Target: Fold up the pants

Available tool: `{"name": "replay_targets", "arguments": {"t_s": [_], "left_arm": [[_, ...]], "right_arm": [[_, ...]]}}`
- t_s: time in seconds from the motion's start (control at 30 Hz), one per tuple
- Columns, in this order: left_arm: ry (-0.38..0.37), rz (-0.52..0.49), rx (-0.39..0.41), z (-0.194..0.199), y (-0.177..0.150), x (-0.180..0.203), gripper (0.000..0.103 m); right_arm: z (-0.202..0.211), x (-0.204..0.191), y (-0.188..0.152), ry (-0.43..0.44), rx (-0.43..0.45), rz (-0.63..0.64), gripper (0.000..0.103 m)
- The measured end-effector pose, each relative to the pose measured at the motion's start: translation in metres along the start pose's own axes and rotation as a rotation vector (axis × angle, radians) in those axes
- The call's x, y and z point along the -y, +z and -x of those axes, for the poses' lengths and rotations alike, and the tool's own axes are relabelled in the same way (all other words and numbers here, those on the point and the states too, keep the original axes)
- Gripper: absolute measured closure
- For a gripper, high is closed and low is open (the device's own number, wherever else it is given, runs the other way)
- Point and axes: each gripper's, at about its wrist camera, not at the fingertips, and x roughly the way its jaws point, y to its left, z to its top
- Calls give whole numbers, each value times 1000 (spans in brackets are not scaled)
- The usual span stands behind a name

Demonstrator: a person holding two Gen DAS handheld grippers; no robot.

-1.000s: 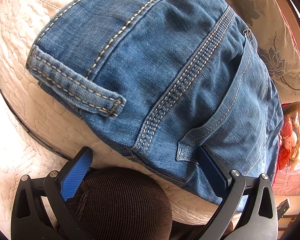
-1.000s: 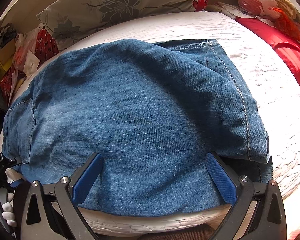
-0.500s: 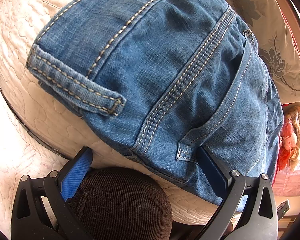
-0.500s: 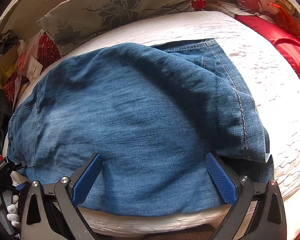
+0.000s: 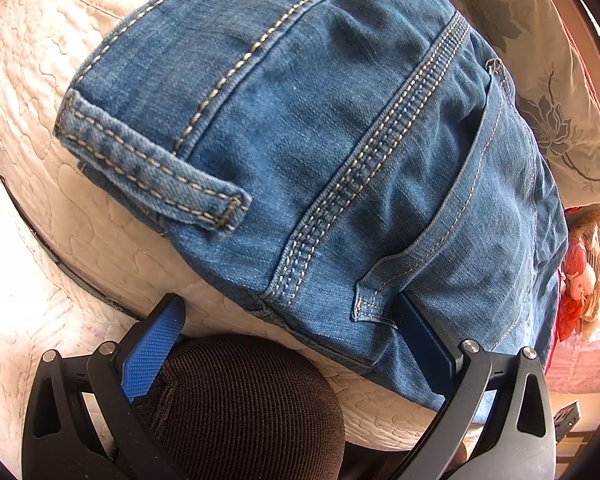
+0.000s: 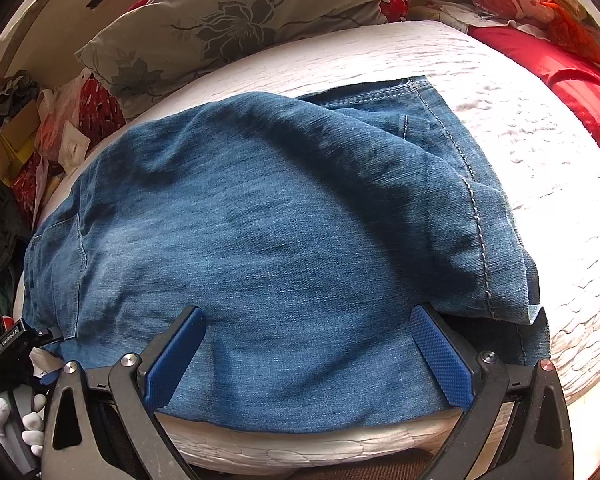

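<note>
The pants (image 6: pixel 268 240) are blue denim jeans, faded in streaks, lying folded over on a white quilted surface – they fill the middle of the right wrist frame, with a stitched hem edge at the upper right and a pocket seam at the far left. In the left wrist frame the jeans (image 5: pixel 340 152) run from upper left to lower right, showing pale contrast stitching, 1 belt loop (image 5: pixel 152 168) at centre left and a pocket corner (image 5: pixel 370 304) at lower centre – cloth slightly rumpled
</note>
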Motion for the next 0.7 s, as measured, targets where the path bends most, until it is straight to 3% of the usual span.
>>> {"name": "replay_targets", "arguments": {"t_s": [0.7], "left_arm": [[-15,12,-7,-2,-3,-8,0]], "right_arm": [[0,1,-1,-1,0,1,0]]}}
